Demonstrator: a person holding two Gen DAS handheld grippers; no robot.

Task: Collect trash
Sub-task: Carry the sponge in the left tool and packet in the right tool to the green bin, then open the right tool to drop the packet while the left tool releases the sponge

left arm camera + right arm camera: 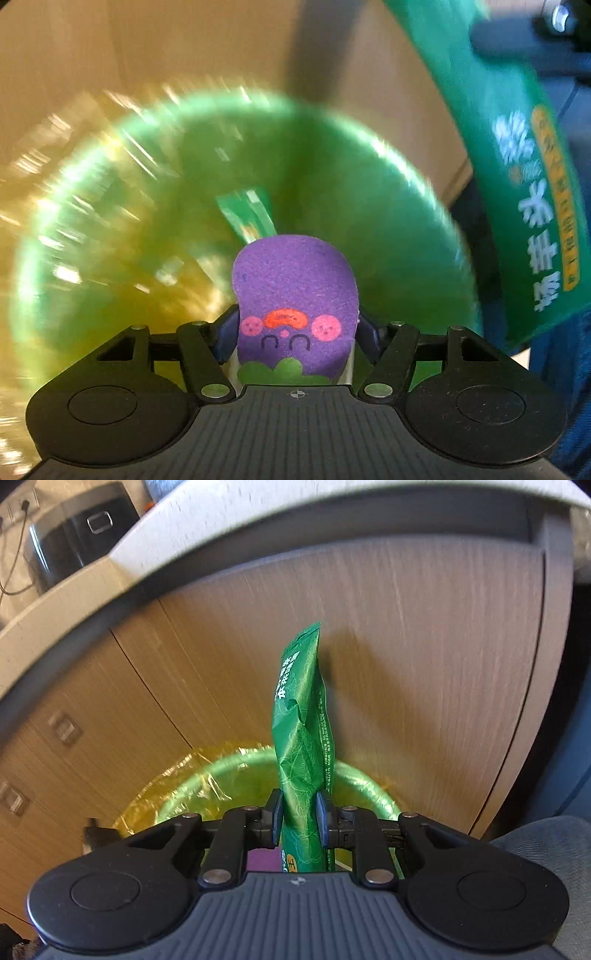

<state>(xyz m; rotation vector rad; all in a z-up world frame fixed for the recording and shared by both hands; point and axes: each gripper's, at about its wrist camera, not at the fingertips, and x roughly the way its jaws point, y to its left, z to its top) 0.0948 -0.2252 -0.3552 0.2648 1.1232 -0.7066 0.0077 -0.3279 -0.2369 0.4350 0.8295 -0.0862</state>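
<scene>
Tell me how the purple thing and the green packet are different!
The purple sponge is short, fuzzy and has a cartoon face; the green packet is long, shiny and crinkled, with white writing. The sponge sits in the left gripper; the packet sticks up from the right gripper. Both are pinched tight and held over the green bin.

place: you're in a home kitchen
counter: pale worktop (207, 513) over wood-grain cabinet doors (406, 657)
appliance: black cooker-type unit (70, 542) on the counter, cord plugged into a wall socket
floor: green bin (236, 775) with yellow liner, near the cabinets
</scene>
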